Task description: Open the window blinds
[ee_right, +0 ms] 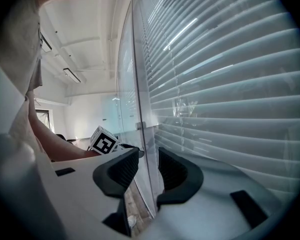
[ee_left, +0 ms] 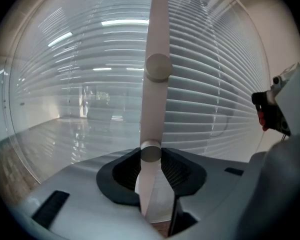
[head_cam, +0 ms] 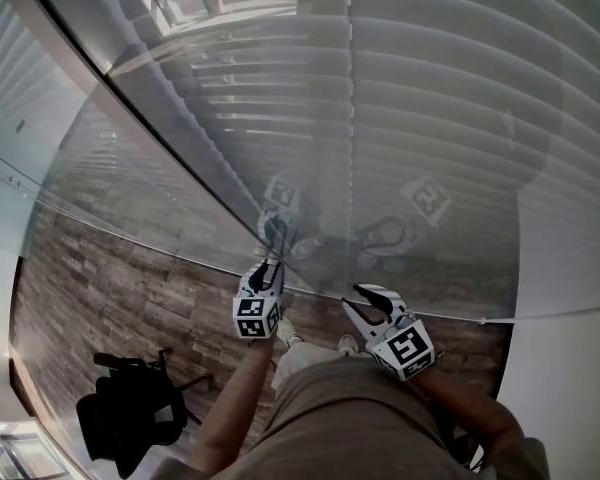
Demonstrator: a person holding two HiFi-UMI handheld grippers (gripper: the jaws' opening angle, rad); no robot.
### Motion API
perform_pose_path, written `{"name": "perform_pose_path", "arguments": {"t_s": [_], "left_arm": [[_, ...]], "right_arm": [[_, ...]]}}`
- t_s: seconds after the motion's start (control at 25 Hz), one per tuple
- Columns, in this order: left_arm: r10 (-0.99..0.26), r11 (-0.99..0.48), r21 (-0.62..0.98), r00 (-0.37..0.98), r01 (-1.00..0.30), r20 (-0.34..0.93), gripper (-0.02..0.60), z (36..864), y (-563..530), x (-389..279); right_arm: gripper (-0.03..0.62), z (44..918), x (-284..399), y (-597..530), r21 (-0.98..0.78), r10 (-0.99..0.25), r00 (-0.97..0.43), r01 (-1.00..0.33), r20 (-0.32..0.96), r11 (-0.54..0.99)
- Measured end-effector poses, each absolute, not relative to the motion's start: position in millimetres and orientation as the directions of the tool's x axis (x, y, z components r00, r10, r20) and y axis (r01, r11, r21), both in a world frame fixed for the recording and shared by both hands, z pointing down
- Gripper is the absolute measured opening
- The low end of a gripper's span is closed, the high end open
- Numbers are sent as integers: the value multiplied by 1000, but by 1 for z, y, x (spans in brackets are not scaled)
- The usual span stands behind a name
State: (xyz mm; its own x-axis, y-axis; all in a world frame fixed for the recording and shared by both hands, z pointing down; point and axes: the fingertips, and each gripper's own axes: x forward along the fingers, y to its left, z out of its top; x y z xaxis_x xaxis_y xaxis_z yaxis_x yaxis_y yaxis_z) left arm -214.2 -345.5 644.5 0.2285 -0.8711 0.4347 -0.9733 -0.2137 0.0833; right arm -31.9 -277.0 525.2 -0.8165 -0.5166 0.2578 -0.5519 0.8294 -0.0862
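Firstly, the head view. The window blinds (head_cam: 430, 98) hang lowered behind a glass pane (head_cam: 180, 168), their slats running across the whole upper frame. Both claws are held up close to the glass, side by side. The left claw (head_cam: 267, 273) points at the pane, with its reflection just above it. The right claw (head_cam: 372, 303) sits just beside it, lower and to the right. Below the pane lies a wood-plank floor (head_cam: 110, 278), and a black chair (head_cam: 130, 418) stands at the lower left, well apart from the claws.

Next, the left gripper view. A white wand (ee_left: 156, 44) runs upright through the middle of the frame, in front of the slats. The left claw (ee_left: 151, 164) is closed narrow on this wand: both dark pads bear against its sides at a round collar. A second collar sits higher up the wand.

Lastly, the right gripper view. The right claw (ee_right: 145, 166) stands moderately wide, with nothing pressed between its pads. The pane's upright edge shows through the gap, but whether it stands within the gap or beyond it cannot be told. The blinds fill the right of the frame. The marker cube (ee_right: 104, 143) of the left claw shows at the left, beside the person's arm (ee_right: 55, 144).
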Motion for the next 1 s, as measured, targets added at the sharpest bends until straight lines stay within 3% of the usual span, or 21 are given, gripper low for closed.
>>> {"name": "perform_pose_path", "arguments": {"t_s": [0.4, 0.72, 1.0], "left_arm": [[-857, -152, 437, 339, -887, 389, 137, 645, -346, -213], [-862, -120, 696, 422, -708, 281, 136, 645, -347, -214], [-870, -117, 877, 474, -466, 136, 136, 644, -346, -216]], "right_arm": [[130, 527, -28, -280, -88, -518, -817, -553, 253, 828], [130, 527, -30, -280, -91, -514, -817, -551, 260, 830], [130, 533, -35, -275, -93, -511, -818, -549, 265, 831]]}}
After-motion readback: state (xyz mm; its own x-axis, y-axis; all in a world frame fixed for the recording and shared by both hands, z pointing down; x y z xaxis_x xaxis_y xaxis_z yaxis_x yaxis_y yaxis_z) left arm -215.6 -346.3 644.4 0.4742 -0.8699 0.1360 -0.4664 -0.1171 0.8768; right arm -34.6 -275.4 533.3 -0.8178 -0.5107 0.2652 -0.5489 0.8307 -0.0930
